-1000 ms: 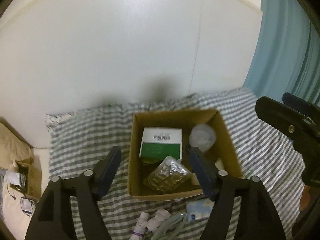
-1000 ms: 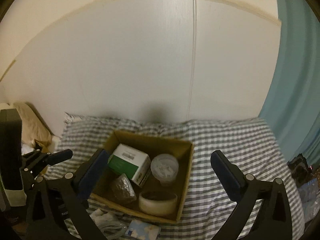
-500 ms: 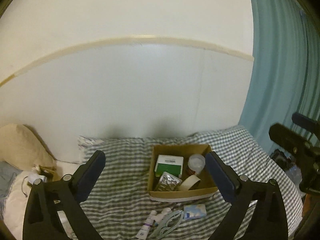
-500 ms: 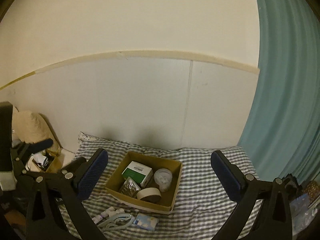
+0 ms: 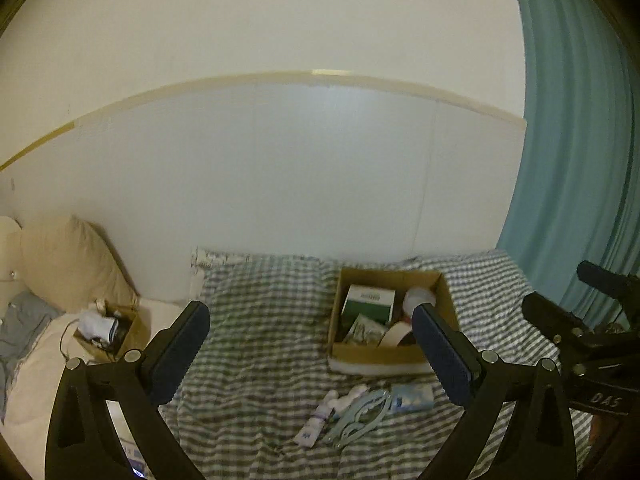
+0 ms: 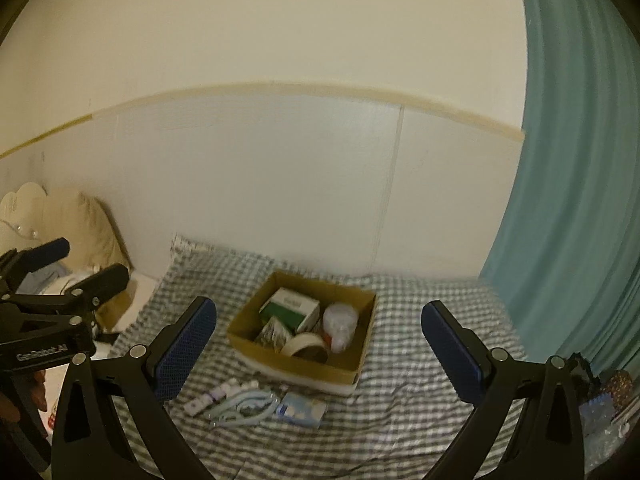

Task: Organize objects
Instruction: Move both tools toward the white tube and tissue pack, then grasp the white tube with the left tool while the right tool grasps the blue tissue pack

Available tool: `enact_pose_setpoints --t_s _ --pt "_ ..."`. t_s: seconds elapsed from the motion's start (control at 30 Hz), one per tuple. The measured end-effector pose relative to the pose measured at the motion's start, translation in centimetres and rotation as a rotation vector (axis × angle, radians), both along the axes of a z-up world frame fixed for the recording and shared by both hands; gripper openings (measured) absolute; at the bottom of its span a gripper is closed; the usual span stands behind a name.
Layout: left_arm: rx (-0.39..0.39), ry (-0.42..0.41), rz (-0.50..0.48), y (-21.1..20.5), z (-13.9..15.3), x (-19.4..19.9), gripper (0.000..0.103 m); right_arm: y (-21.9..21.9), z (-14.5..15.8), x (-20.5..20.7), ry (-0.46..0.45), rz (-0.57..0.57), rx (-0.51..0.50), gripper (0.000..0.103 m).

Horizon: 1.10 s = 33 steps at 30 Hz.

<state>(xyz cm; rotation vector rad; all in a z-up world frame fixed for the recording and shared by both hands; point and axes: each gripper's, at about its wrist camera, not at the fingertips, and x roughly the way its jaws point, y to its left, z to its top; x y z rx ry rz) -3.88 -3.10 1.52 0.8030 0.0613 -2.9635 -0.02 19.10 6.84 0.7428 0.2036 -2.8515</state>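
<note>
both grippers empty and spread wide above the checked bed, box part filled

the left gripper (image 5: pixel 310 344) has just been opening and now stands released with nothing between its jaws; the right gripper (image 6: pixel 320 344) is likewise spread and grasps nothing. the cardboard box (image 6: pixel 280 356) sits at centre frame on the checked sheet (image 6: pixel 420 400), holding a green-and-white carton (image 6: pixel 294 308), a tape roll (image 6: pixel 306 346) and a white pot (image 6: pixel 340 318), while the small bottles (image 5: pixel 320 416), the pale blue cord (image 5: pixel 360 408) and the blue packet (image 5: pixel 412 394) lie loose just below it. the likely trouble is the soft, rumpled bedding (things sink and roll), and the cord could drag the bottles when lifted. there is open room at lower centre; the wall (image 5: pixel 280 180) behind, the teal curtain (image 6: pixel 560 200) at right and the pillow (image 5: pixel 68 260) at left hem it in.
</note>
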Motion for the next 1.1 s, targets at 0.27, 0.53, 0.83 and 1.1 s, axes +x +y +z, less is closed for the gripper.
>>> enact_pose_setpoints --t_s 0.27,0.53,0.83,1.1 --pt "-0.008 -0.107 0.018 -0.7 -5.4 -2.1 0.103 -0.3 -7.4 -2.3 -0.135 -0.004 0.054 0.103" --pt "-0.01 -0.25 0.026 -1.2 -13.1 -4.3 0.103 0.2 -13.7 -5.1 -0.253 -0.033 0.015 0.103" --pt "-0.068 -0.375 0.036 -0.6 -21.1 -6.7 0.103 0.2 -19.9 -7.7 -0.375 -0.073 0.011 0.103" --pt "-0.065 -0.51 -0.01 0.4 -26.5 -9.2 0.085 0.8 -23.4 -9.2 -0.434 -0.099 0.022 0.103"
